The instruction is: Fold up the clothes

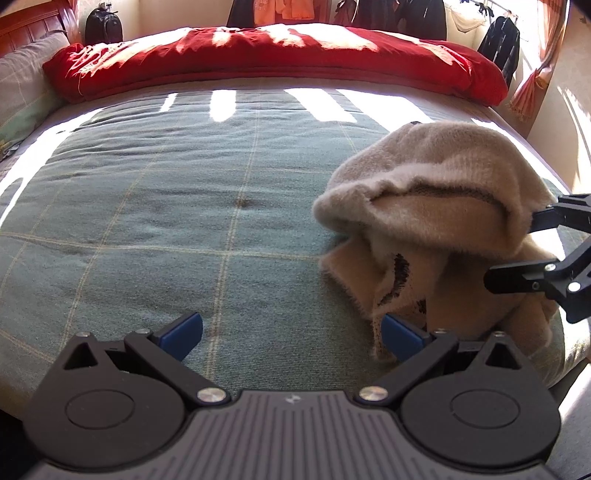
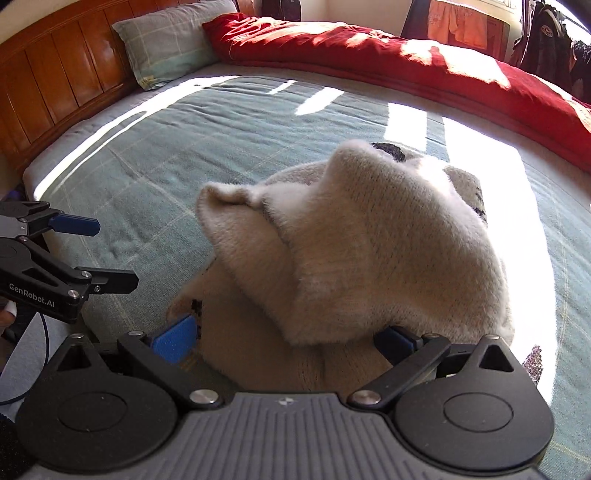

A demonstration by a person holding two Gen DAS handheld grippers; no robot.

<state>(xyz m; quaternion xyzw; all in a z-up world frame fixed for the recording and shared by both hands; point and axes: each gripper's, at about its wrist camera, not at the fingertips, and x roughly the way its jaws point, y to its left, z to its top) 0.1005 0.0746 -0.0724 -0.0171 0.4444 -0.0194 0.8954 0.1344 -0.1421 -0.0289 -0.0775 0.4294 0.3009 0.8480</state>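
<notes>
A bed (image 1: 155, 206) fills both views, covered by a grey-green blanket (image 2: 177, 147) with a faint pale grid and bright bars of sunlight. Along the far edge of the bed lies a long red duvet (image 1: 280, 62); at its head end a checked pillow (image 2: 166, 40) leans against a wooden headboard (image 2: 51, 81). Beyond the duvet, dark and orange clothes (image 1: 284, 9) hang along the wall, cut off by the top of the frame, and a dark bag (image 1: 103, 24) stands in the corner.

A fluffy cream sweater (image 1: 443, 192) sits bunched in a heap on the blanket near the bed's near edge, its upper fold draped over the lower layers. Dark patches of a pattern show in the folds, too crumpled to make out.

The right tongs (image 2: 284, 341) are spread wide around the near part of the heap, one blue pad (image 2: 177, 338) showing beside the fabric and the other mostly hidden under the overhanging fold; they grip nothing that can be seen. The left tongs (image 1: 291, 334) are also wide open, over bare blanket, with their right pad (image 1: 402, 336) just against the sweater's lowest hem. A sliver of a hand shows at the left border of the right wrist view, mostly cut off.
</notes>
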